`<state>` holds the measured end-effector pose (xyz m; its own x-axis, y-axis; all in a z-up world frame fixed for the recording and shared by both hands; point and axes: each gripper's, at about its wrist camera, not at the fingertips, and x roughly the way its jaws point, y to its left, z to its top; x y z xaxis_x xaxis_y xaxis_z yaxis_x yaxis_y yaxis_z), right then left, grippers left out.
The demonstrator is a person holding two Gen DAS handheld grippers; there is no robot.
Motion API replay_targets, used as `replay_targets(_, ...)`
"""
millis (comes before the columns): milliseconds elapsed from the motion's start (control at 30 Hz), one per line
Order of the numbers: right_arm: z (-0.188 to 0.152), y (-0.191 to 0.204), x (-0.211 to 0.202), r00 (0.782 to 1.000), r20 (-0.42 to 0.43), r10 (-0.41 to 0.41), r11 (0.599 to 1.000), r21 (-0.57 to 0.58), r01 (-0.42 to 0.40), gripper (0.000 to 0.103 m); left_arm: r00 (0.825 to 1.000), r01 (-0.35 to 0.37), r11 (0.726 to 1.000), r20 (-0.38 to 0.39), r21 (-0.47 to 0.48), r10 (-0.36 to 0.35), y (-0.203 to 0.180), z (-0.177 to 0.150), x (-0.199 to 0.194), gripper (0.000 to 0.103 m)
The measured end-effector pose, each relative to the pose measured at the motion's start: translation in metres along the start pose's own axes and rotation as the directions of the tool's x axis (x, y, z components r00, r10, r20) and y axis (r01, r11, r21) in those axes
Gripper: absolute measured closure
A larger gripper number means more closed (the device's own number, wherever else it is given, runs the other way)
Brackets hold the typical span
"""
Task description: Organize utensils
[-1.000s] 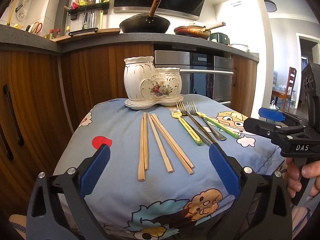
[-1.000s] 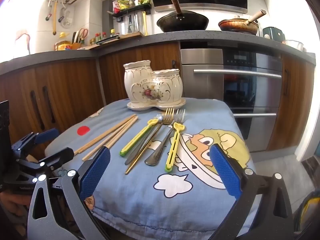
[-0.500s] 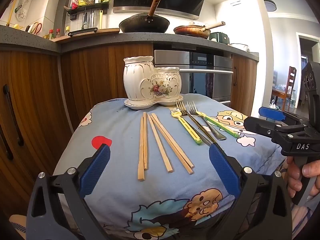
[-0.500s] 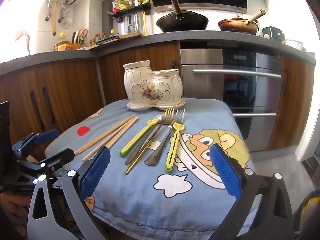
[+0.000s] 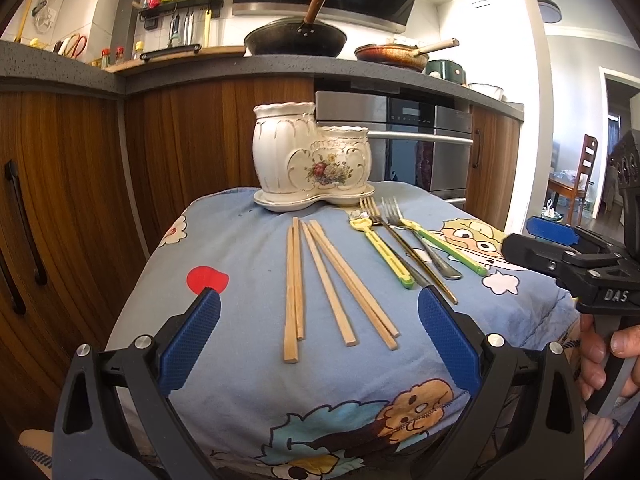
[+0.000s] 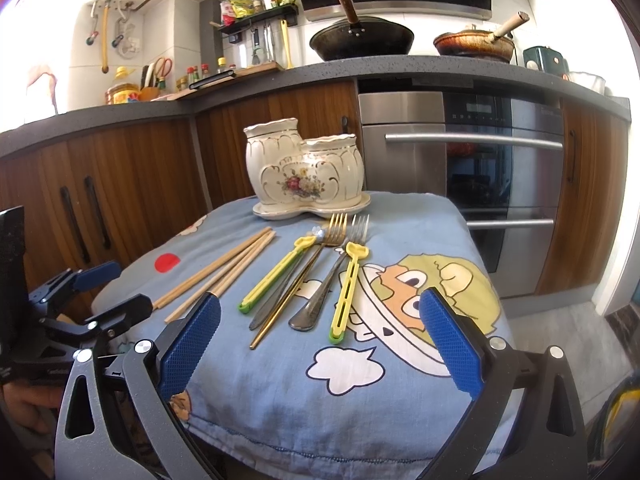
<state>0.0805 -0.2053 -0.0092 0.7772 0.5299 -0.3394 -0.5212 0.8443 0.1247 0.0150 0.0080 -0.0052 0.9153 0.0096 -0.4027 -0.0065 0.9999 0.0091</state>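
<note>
- Left gripper [image 5: 318,334] and right gripper [image 6: 320,338]: jaws spread wide, both empty, at the cloth's [image 6: 280,392] near edge.
- Chopsticks [image 5: 320,280]: left of centre; light, stiff, thin; best pinched mid-length.
- Forks [image 6: 320,276] and yellow pieces [image 6: 346,292], possibly clips: right of centre; smooth, likely slippery.
- Ceramic holder [image 6: 304,176]: far edge, fragile.
</note>
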Motion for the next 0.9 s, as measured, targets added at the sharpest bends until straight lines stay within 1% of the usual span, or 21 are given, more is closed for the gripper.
replay_targets(67,0.001,0.001,0.001,1.0,-0.004,-0.002,1.0,-0.003,0.002,0.004,1.0,-0.007,1.0,-0.009,-0.01,0.007,0.004,0.002,0.002,0.005)
replay_targets(100,0.001,0.001,0.001,1.0,-0.005,-0.008,1.0,-0.009,0.008,0.004,0.999,-0.013,1.0,-0.031,-0.01,0.013,0.005,0.003,0.002,0.005)
replay_targets(167,0.002,0.001,0.003,1.0,-0.014,-0.008,1.0,-0.01,0.008,0.004,0.999,-0.02,1.0,-0.047,-0.017,0.019,0.009,0.007,0.005,0.007)
replay_targets(200,0.004,0.001,0.004,1.0,-0.019,-0.008,1.0,-0.01,0.008,0.004,1.0,-0.016,0.999,-0.009,-0.033,0.016,0.011,0.009,0.005,0.008)
replay_targets(233,0.004,0.001,0.005,1.0,-0.026,-0.006,1.0,-0.011,0.006,0.004,0.999,-0.02,0.999,-0.027,-0.034,0.019,0.014,0.012,0.008,0.011)
replay_targets(300,0.007,0.0,0.008,0.999,-0.043,-0.002,1.0,-0.011,0.002,0.005,0.999,-0.016,0.999,-0.031,-0.047,0.015,0.02,0.017,0.014,0.017)
replay_targets(333,0.008,0.0,0.01,0.999,-0.052,-0.004,1.0,-0.013,0.003,0.006,0.999,-0.02,0.999,-0.042,-0.046,0.018,0.022,0.02,0.017,0.023)
replay_targets(367,0.01,-0.001,0.011,0.998,-0.059,-0.005,1.0,-0.015,0.004,0.007,0.996,-0.033,0.999,-0.08,-0.014,0.032,0.023,0.023,0.022,0.029)
replay_targets(400,0.011,-0.001,0.013,0.998,-0.063,-0.007,1.0,-0.017,0.006,0.007,0.995,-0.028,0.999,-0.091,-0.019,0.026,0.026,0.025,0.025,0.032)
replay_targets(467,0.013,-0.002,0.016,0.997,-0.076,-0.016,1.0,-0.025,0.014,0.009,0.993,-0.011,0.999,-0.117,-0.045,0.006,0.036,0.03,0.035,0.042)
replay_targets(533,0.016,-0.005,0.02,0.995,-0.094,-0.025,0.999,-0.03,0.022,0.021,0.988,0.002,0.999,-0.153,-0.055,-0.01,0.041,0.033,0.046,0.048)
replay_targets(567,0.018,-0.007,0.022,0.994,-0.105,-0.032,0.999,-0.031,0.029,0.024,0.983,0.012,0.998,-0.18,-0.057,-0.022,0.044,0.035,0.053,0.049)
replay_targets(700,0.022,-0.015,0.026,0.992,-0.119,-0.038,0.999,-0.023,0.036,0.028,0.961,0.028,0.997,-0.274,-0.071,-0.046,0.049,0.037,0.074,0.053)
replay_targets(767,0.024,-0.019,0.026,0.992,-0.121,-0.036,0.999,-0.015,0.035,0.028,0.954,0.041,0.996,-0.295,-0.078,-0.062,0.049,0.039,0.083,0.058)
replay_targets(900,0.026,-0.023,0.028,0.991,-0.13,-0.037,0.999,-0.015,0.035,0.028,0.939,0.04,0.996,-0.338,-0.074,-0.063,0.05,0.043,0.097,0.058)
